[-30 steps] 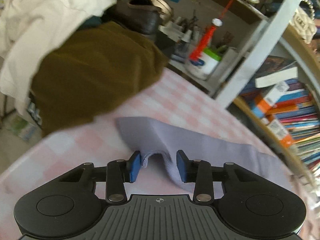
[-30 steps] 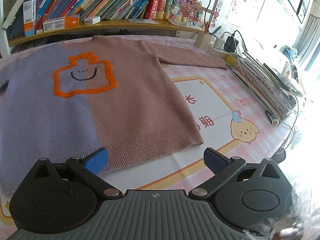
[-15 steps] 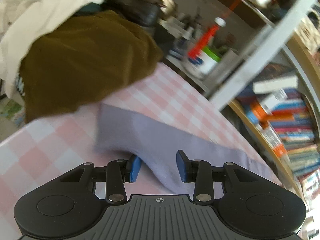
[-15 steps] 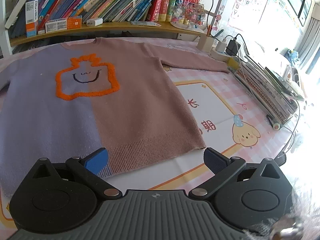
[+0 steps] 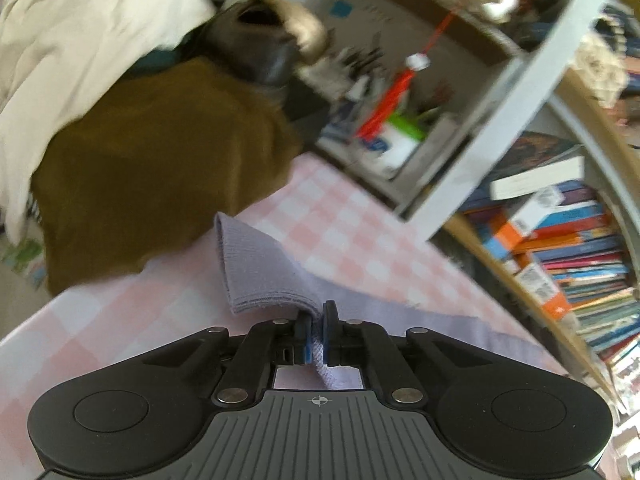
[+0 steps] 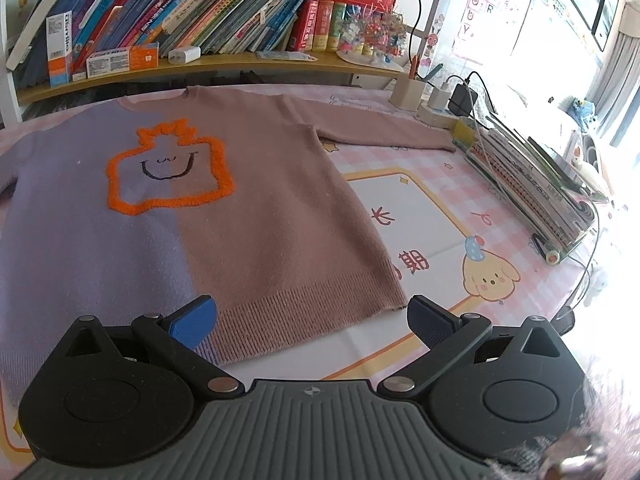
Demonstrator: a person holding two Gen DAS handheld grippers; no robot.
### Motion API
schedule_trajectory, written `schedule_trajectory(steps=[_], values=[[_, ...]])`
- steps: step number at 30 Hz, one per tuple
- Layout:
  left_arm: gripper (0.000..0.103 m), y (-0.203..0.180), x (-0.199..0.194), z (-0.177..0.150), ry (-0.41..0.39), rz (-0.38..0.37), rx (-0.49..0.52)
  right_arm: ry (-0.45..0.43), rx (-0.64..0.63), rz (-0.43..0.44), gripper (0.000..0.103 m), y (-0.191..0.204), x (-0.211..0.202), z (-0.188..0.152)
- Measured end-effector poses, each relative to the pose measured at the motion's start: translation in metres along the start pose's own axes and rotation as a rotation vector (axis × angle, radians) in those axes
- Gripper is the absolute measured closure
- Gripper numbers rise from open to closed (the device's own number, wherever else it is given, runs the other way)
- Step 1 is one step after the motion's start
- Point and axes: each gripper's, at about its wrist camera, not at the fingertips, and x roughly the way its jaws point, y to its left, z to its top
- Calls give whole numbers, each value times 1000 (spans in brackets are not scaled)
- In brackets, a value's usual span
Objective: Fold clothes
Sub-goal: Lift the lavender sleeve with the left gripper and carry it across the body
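A knit sweater (image 6: 248, 216), half lilac and half dusty pink with an orange smiling figure on the chest, lies flat and face up on the pink checked table cover. Its lilac sleeve (image 5: 260, 272) reaches toward the table's left end. My left gripper (image 5: 316, 334) is shut on that sleeve's cuff, and the cuff stands lifted and curled above the cover. My right gripper (image 6: 310, 318) hangs open just above the sweater's ribbed hem, nothing between its blue pads. The pink sleeve (image 6: 384, 134) lies stretched out to the right.
A brown garment (image 5: 160, 168) and a cream one (image 5: 80, 52) are piled past the table's left end. Shelves of books (image 6: 192, 20) run along the back. A stack of magazines (image 6: 532, 184), a charger and a pen holder (image 6: 408, 90) line the right side.
My left gripper has closed on the lilac cuff and raised it off the cover. The right gripper stays open and has drifted slightly, with the sweater's body unmoved.
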Motion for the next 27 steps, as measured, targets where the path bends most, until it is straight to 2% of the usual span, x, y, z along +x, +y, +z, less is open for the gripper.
schedule_trajectory(steps=[7,14,20,27], values=[[100,-50,-26,5,-60,-113,82,-13,-23,47,0,-2,7,5],[100,-119,-43,-4,-91,-206,165,-33,-42,117,0,-18,24,16],[100,-185,-52,-24,-121,-210,221,-55,-93,210,0,-46,48,37],[100,-261,-49,-57,-143,-181,332,-77,-151,329,0,-82,74,56]])
